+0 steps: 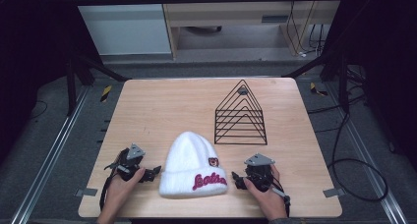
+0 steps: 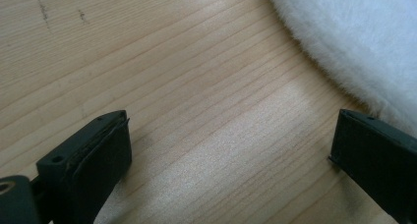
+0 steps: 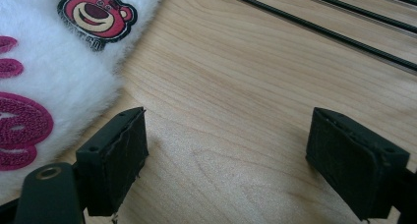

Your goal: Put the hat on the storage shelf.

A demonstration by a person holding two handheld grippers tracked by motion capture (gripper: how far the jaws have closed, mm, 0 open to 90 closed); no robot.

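A fluffy white beanie [image 1: 192, 165] with red lettering and a bear patch lies flat near the table's front edge. My left gripper [image 1: 153, 172] rests on the table just left of the beanie, held by a hand, its jaws pointing at the hat. In the left gripper view the jaws stand wide apart over bare wood, with the beanie [image 2: 354, 42] just beyond the right jaw. My right gripper [image 1: 237, 180] sits just right of the beanie, open and empty. The beanie [image 3: 59, 71] lies beside its left jaw.
A black wire rack [image 1: 241, 115] shaped like nested triangles stands on the wooden table [image 1: 162, 106] behind and right of the beanie; its base wires [image 3: 319, 27] run past the right gripper. Cables lie on the floor at the right.
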